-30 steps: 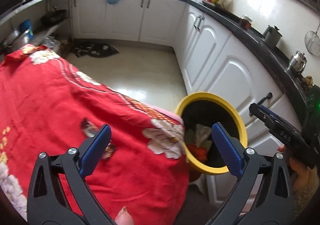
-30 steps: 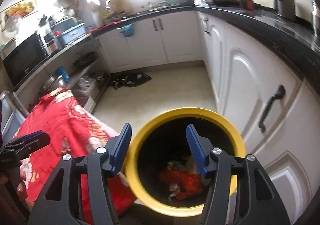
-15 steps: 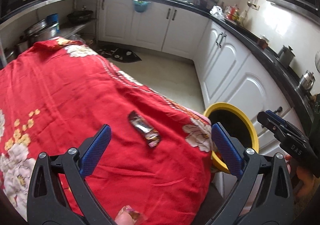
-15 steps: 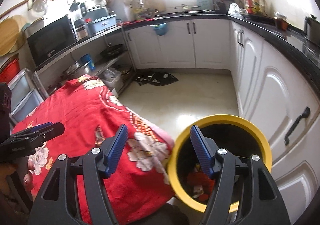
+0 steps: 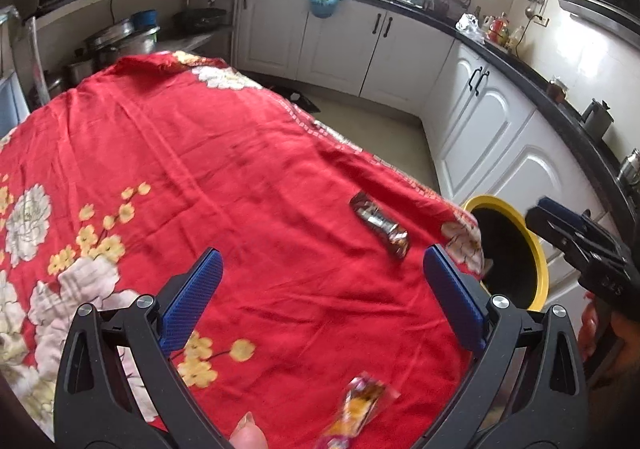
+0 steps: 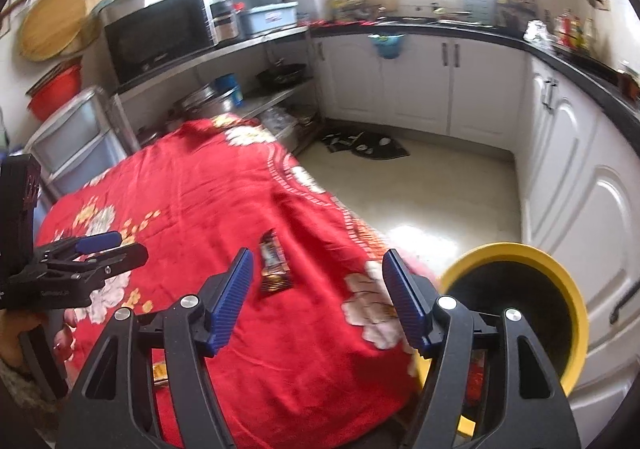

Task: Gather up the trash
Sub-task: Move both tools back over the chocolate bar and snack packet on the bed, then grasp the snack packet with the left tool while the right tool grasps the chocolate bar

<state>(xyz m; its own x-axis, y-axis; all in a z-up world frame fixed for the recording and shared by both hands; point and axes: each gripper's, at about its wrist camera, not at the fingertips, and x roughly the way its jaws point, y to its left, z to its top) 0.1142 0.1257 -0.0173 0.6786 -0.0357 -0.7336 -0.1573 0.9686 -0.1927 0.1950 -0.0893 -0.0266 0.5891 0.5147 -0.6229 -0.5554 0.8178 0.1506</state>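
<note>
two wrappers on red cloth surface (image 5: 240, 153): dark wrapper (image 5: 380, 225) near edge by yellow bin (image 5: 536, 249), orange wrapper (image 5: 360, 409) close to me. l gripper (image 5: 320, 289) wide, empty. r gripper (image 6: 316, 297) wide w/ nothing between, above dark wrapper.

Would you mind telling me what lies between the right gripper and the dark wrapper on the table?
Only bare red tablecloth. In the right wrist view, the dark wrapper lies just ahead of the right gripper, whose open jaws hold nothing.
</note>
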